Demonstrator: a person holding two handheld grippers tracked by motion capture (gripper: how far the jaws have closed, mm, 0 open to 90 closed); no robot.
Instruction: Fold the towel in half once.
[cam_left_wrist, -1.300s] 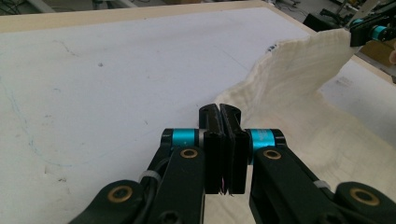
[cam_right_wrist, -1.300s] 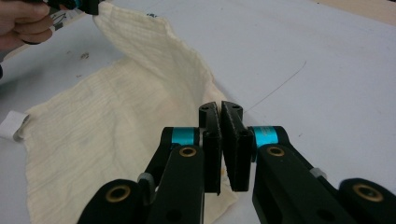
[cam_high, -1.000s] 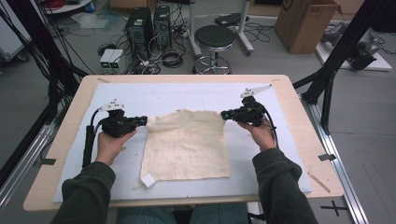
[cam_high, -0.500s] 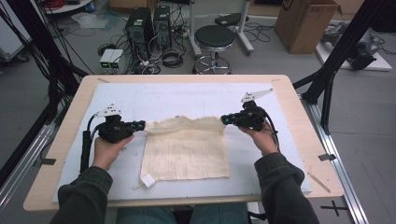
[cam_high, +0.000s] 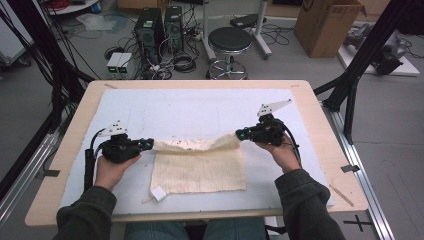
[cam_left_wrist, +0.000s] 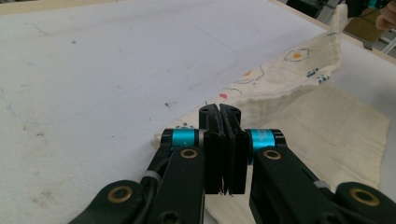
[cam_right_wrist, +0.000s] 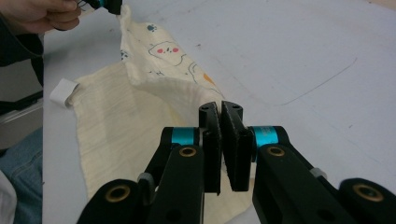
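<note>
Cloth (cam_high: 200, 167) mid-fold near front edge of white mat (cam_high: 200, 107), far corners pinched in clamped-shut left gripper (cam_high: 148, 143) and right gripper (cam_high: 240, 134), lifted so far hem can be drawn toward near hem, printed side showing.

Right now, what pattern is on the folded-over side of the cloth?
Cream cloth printed with small cartoon drawings in orange, pink and blue; clearest in the right gripper view.
</note>
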